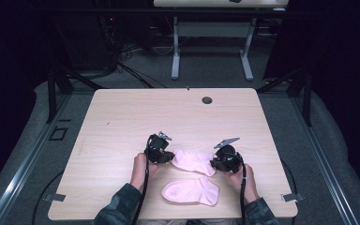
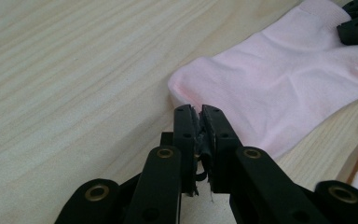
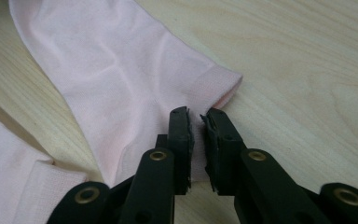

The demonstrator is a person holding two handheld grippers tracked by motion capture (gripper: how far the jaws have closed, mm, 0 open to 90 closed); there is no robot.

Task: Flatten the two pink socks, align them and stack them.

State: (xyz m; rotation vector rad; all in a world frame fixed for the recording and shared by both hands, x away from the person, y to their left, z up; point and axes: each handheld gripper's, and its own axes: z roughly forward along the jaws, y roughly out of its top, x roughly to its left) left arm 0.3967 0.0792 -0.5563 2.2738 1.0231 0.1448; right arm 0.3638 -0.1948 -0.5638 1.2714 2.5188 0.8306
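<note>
Pink cotton ankle sock (image 1: 193, 161) lies crosswise on the pale wooden table (image 1: 122, 117), strung between your tools: left gripper (image 1: 165, 157) pinches its toe end, right gripper (image 1: 218, 163) its cuff. Each hand sits equally close to its own end, so lift both together.

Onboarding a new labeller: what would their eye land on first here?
Two pale pink socks on the light wooden table: the farther sock lies stretched between the two tools, and the nearer sock lies free close to the table's front edge. The left hand-held gripper is shut on one end of the farther sock, and the right hand-held gripper is shut on its cuff end.
</note>
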